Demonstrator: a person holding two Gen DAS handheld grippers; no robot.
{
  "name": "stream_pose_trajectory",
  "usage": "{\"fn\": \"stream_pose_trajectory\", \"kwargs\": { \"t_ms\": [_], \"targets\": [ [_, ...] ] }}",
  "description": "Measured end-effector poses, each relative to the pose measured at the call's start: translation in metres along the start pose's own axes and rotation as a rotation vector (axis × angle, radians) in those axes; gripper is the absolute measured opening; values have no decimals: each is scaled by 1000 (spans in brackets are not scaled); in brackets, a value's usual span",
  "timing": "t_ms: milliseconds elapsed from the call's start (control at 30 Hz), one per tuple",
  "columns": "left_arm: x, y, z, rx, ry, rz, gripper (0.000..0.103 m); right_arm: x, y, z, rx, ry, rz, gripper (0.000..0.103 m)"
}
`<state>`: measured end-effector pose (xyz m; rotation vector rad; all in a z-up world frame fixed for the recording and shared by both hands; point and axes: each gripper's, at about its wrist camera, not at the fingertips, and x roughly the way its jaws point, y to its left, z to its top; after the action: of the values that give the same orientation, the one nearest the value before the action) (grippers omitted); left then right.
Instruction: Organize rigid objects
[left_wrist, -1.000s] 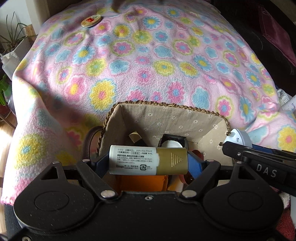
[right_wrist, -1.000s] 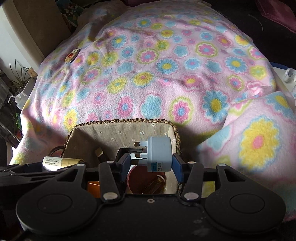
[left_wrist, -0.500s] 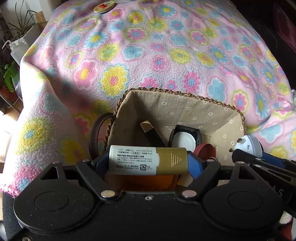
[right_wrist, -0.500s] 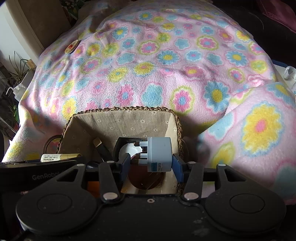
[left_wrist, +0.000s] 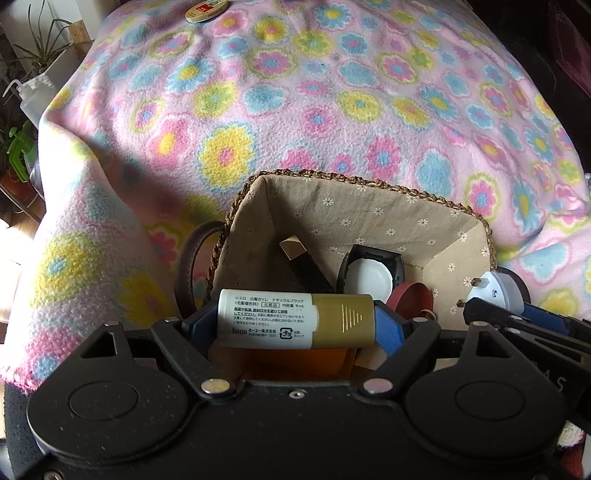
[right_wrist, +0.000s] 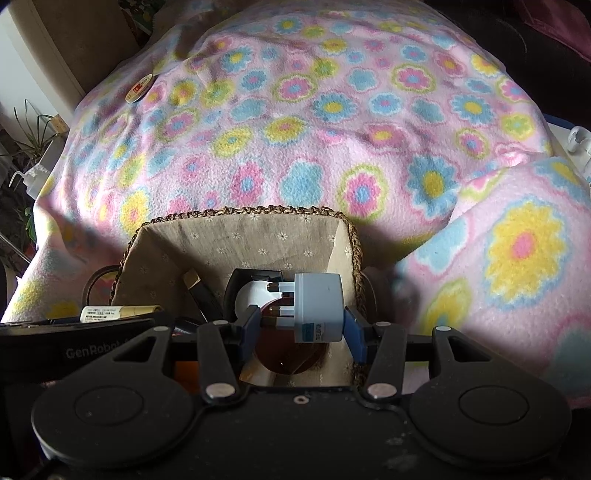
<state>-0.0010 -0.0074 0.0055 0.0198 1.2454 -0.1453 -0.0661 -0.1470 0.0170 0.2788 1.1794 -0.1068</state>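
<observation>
Your left gripper is clamped on the white-and-gold tube, one blue pad on each end cap, so the tube's long axis runs straight across from finger to finger. Your right gripper is clenched on the white travel plug adapter: one pad presses the body's flat back, the other meets the tips of the prongs, which point toward your left gripper.

Take the woven basket as your landmark. Both held things hang over its open mouth, on the side of the basket nearest you, the tube by its left wall and the adapter by its right wall. The relation that matters is simply above and below: the basket floor lies beneath both sets of fingers, so I judge that each drop needs only a release, not a sideways carry. Neither hand is clearly the nearer one.

Inside the basket, under and beyond the fingers, sit an orange item, a black case with a white disc, a reddish-brown ring and a dark stick with a tan tip. The tube would likely land across the orange item, the adapter over the ring.

Far beyond the basket, a small round tin lies on the flowered blanket, not yet gathered.
</observation>
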Motion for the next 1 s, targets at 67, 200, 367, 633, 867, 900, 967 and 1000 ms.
{"fn": "stream_pose_trajectory", "kwargs": {
  "t_ms": [67,200,367,633,867,900,967,1000],
  "targets": [
    [0,-1,0,4,0,4,80,1,0,0,0,5,-2,48],
    [0,-1,0,4,-3,2,80,2,0,0,2,13,-9,49],
    [1,-1,0,3,-1,6,80,0,0,0,0,5,-14,51],
    [0,0,-1,8,-2,15,80,-1,0,1,6,-1,-16,58],
    [0,-1,-1,9,-2,16,80,-1,-1,1,11,-5,-16,62],
    [0,-1,-1,9,-3,16,80,-1,-1,1,13,-4,-16,62],
    [0,-1,-1,9,-2,16,81,-1,-1,1,15,-4,-15,63],
    [0,-1,-1,10,-2,17,80,-1,-1,1,15,-5,-15,63]
  ]
}}
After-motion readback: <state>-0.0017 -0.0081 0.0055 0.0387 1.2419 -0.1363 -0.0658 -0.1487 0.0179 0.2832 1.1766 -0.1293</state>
